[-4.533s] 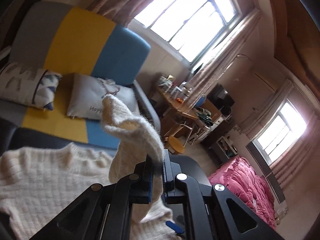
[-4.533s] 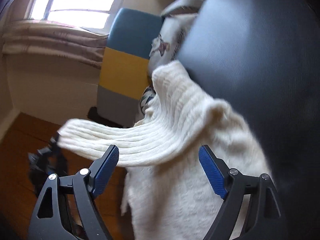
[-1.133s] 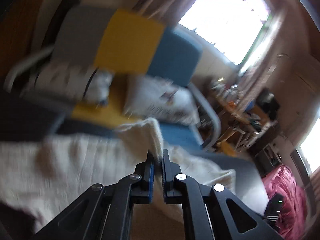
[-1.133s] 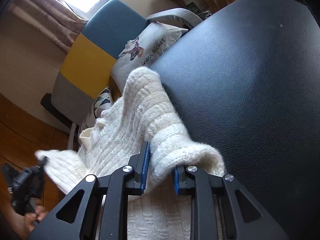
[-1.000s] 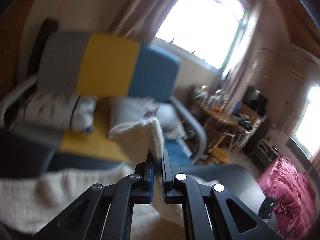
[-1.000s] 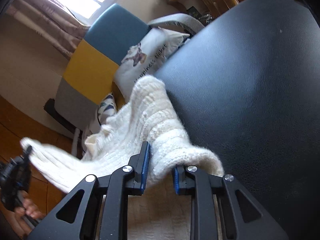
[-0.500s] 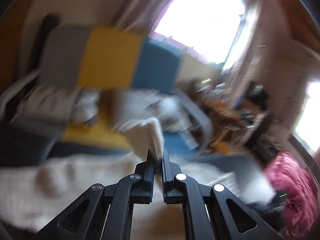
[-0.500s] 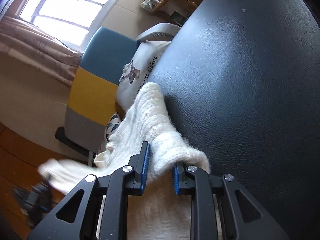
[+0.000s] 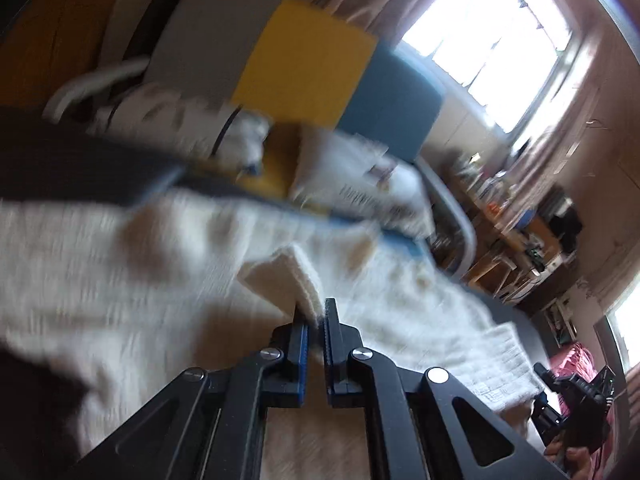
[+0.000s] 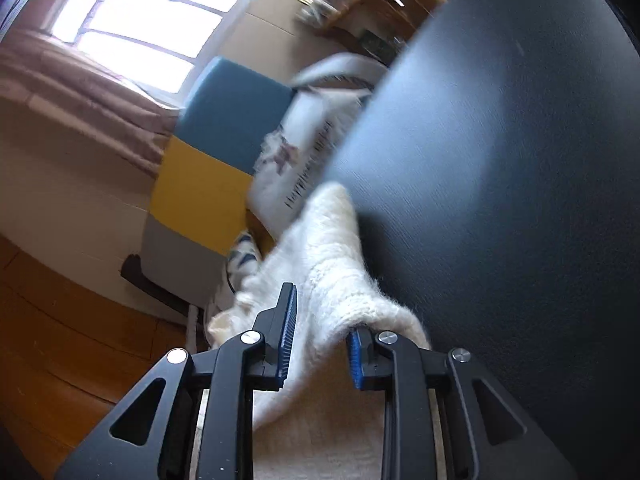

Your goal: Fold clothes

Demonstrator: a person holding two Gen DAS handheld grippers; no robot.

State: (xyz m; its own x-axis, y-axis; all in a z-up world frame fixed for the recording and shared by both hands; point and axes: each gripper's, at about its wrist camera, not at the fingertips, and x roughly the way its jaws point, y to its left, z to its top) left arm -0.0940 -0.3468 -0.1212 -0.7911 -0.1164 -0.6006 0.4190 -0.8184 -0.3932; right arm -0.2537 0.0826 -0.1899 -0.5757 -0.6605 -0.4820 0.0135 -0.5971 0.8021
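Lowered since half a second ago, the left gripper [image 9: 315,314] stays clamped on a sweater [image 9: 120,264] fold at frame centre. Lower centre, the right gripper [image 10: 322,322] pinches its edge on the black table [image 10: 500,184].

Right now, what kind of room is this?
Likely a lived-in home bedsit: a grey, yellow and blue sofa with cushions, a cluttered desk, and pink bedding.

Dark leather-look table [image 10: 520,184], cream knit sweater [image 10: 328,264] lying on it
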